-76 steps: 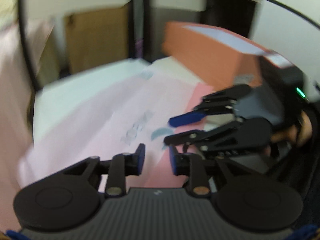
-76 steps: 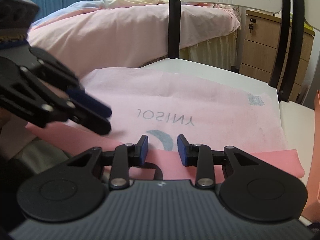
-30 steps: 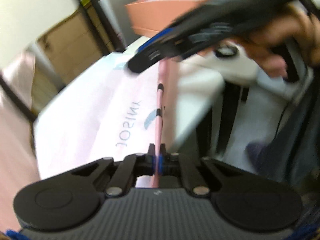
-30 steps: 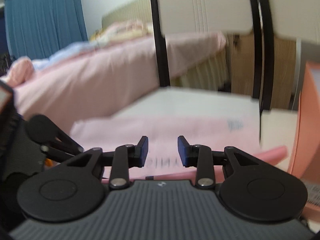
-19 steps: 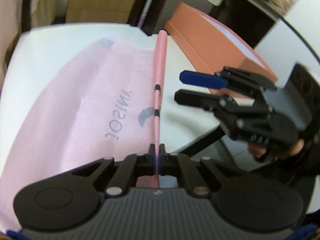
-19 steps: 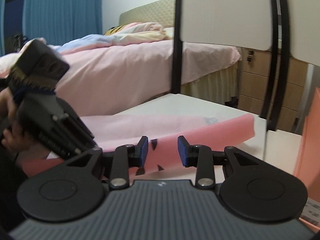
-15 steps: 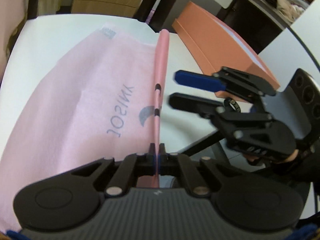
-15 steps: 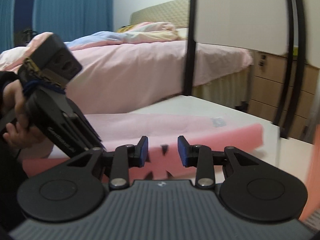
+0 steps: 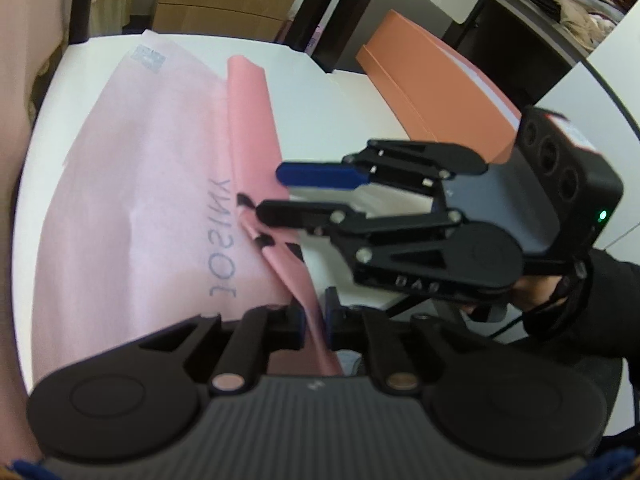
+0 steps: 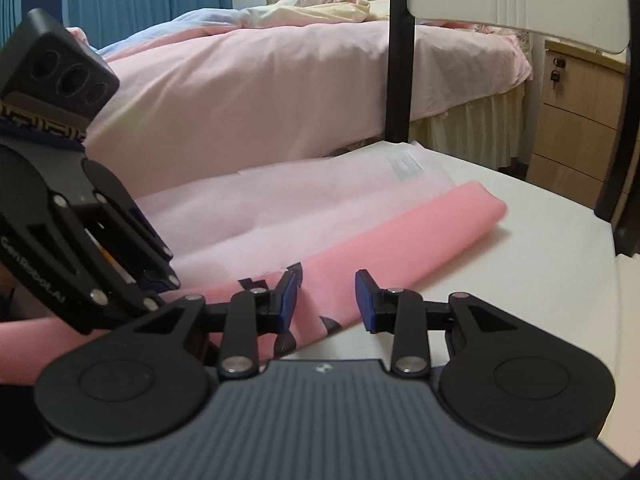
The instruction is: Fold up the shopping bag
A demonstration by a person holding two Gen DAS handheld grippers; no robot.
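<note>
The shopping bag lies flat on the table, its near edge raised in a fold. The left gripper sits at the fold's near end, the fold passing between its fingers. The right gripper reaches in from the right, around the fold's middle. A box lies on the table, to the right, behind the right gripper. A bed stands beyond the table.

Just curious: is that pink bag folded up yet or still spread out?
Mostly spread: the bag lies flat on the table, only its darker pink edge raised and doubled.
</note>
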